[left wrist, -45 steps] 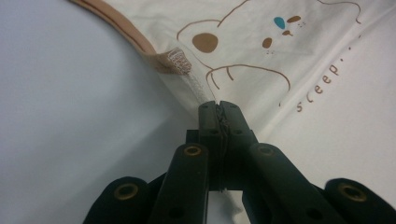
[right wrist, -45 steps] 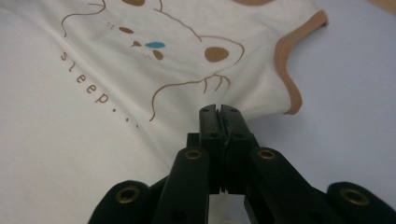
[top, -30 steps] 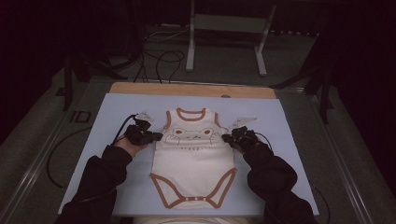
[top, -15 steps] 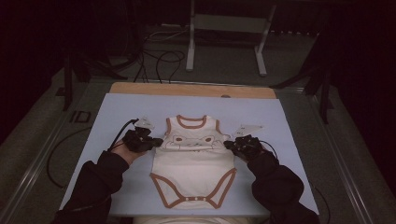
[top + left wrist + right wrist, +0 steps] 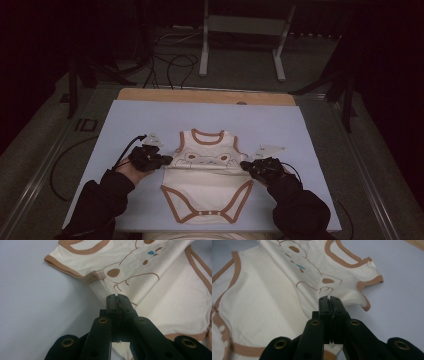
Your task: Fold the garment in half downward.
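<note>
From my remote station, I hold the left hand-held gripper (image 5: pixel 166 160) and right hand-held gripper (image 5: pixel 245 165) clamped on opposite side edges of a cream, brown-trimmed baby bodysuit (image 5: pixel 206 186) spread on the pale blue surface (image 5: pixel 300 135).

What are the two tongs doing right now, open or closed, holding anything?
Left tongs: closed on the baby bodysuit, pinching its side seam.
Right tongs: closed on the bodysuit's other side edge.

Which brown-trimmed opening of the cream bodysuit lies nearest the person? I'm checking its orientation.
The leg openings at the snap crotch of the cream cotton bodysuit; the round neckline and armholes lie at its far end, beyond both grippers.
</note>
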Motion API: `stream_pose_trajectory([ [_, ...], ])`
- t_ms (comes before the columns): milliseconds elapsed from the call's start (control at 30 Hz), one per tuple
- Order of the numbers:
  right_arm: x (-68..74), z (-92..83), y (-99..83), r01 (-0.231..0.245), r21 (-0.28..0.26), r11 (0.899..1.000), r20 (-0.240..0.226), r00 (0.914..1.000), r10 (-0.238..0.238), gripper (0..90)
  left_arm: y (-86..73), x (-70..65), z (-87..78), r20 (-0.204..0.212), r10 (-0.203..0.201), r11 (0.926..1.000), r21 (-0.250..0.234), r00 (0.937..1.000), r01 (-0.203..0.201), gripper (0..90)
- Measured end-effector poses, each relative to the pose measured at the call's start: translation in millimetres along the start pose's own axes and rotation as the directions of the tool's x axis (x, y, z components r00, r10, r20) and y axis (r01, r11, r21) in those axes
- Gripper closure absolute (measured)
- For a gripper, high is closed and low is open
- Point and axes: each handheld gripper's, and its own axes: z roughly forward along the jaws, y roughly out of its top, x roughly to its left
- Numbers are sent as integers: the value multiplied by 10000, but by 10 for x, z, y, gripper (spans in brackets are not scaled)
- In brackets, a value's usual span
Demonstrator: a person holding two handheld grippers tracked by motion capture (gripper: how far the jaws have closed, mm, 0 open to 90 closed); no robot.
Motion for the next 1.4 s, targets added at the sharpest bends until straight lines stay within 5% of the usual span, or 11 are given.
stream_pose_trajectory([
  [1100,332,-160,-306,116,326,9994,-614,9981,-96,891,-304,-420,-112,420,790,9966,181,9960,-798,896],
  [1400,368,-115,-392,54,633,9980,-806,9967,-3,891,-440,-473,-73,647,655,9973,280,9958,-674,896],
])
